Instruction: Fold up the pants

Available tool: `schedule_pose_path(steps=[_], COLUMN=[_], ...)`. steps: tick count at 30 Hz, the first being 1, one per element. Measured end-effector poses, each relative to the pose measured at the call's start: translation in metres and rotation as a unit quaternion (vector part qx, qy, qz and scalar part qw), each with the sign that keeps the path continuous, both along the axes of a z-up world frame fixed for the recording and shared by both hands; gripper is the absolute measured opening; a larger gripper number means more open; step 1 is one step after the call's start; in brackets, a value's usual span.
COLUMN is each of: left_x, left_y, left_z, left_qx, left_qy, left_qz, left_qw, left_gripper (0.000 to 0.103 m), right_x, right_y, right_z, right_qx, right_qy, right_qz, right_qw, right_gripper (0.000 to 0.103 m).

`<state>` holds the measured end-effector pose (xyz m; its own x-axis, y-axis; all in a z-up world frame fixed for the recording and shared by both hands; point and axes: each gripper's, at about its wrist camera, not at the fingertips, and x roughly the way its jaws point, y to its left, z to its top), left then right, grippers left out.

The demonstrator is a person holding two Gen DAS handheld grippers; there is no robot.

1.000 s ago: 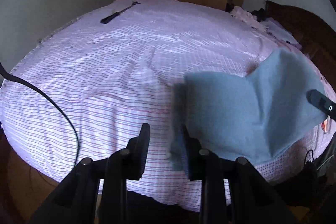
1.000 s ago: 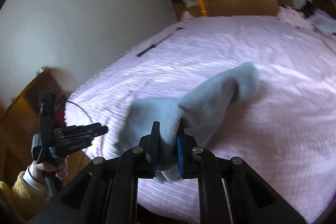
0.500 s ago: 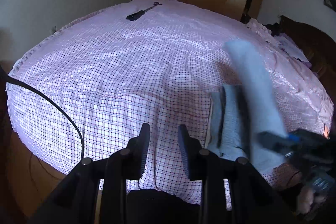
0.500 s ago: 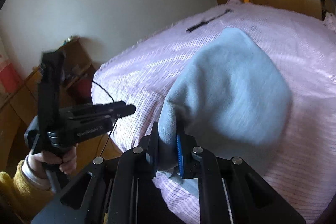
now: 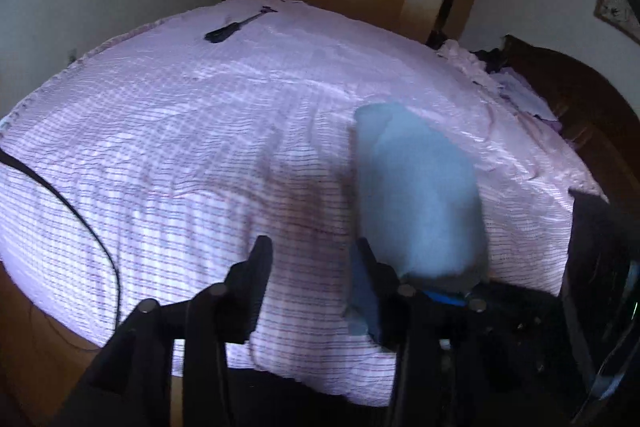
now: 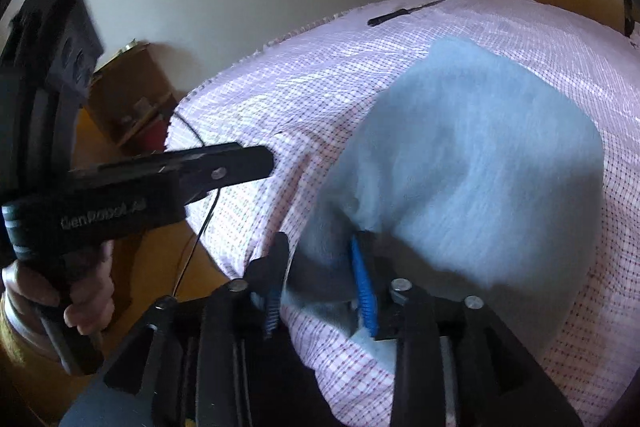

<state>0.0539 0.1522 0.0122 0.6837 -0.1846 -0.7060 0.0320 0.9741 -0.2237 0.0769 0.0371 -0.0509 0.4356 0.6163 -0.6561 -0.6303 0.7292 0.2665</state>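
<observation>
Right claw (image 6: 320,279): jaws just opening, soft grey-blue folded fleece pants (image 6: 472,163) hem loose between them; long axis runs straight ahead on the pink checked bedsheet (image 6: 304,99). Left claw (image 5: 312,267): parted, empty, pants just right. Right hand nearer.

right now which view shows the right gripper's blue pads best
The right wrist view. The right gripper fills the foreground, both ribbed blue pads showing, apart, with the grey-blue pants between them; its jaws have just been opening. The left wrist view catches only a blue sliver under the pants at the lower right.
</observation>
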Motion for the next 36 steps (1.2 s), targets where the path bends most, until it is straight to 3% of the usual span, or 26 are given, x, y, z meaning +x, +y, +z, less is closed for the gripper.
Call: schedule_pose_path(steps=[6,14,18,23,25,30,36], left_x=[0.006,0.008,0.009,0.0,-0.003,-0.006,0.028], left_y=[-0.019,-0.043,-0.048,-0.035,-0.028,-0.017,-0.04], left_z=[0.001,-0.016,-0.031,-0.065,-0.068,-0.04,-0.032], left_qx=[-0.015,0.027,0.065,0.147,0.136,0.047,-0.02], left_qy=[0.007,0.032,0.048,0.08,0.086,0.062,0.045], left_qz=[-0.028,-0.043,-0.05,-0.023,-0.02,-0.035,-0.077], left_qw=[0.9995,0.9982,0.9955,0.9856,0.9867,0.9964,0.9958], left_gripper=[0.046,0.046,0.046,0.05,0.05,0.05,0.057], right_x=[-0.025,-0.026,-0.016,-0.005,0.004,0.023,0.043], right_y=[-0.023,-0.075,-0.096,-0.117,-0.128,-0.142,-0.136], right_z=[0.004,0.012,0.008,0.003,-0.001,-0.012,-0.022], right_qx=[-0.003,0.006,0.016,0.028,0.038,0.08,0.104], right_qy=[0.011,0.02,0.029,0.05,0.065,0.11,0.141], right_qz=[0.017,-0.063,-0.107,-0.149,-0.168,-0.195,-0.186], right_qw=[1.0,0.998,0.994,0.987,0.983,0.971,0.967], right_gripper=[0.036,0.039,0.039,0.04,0.042,0.048,0.048])
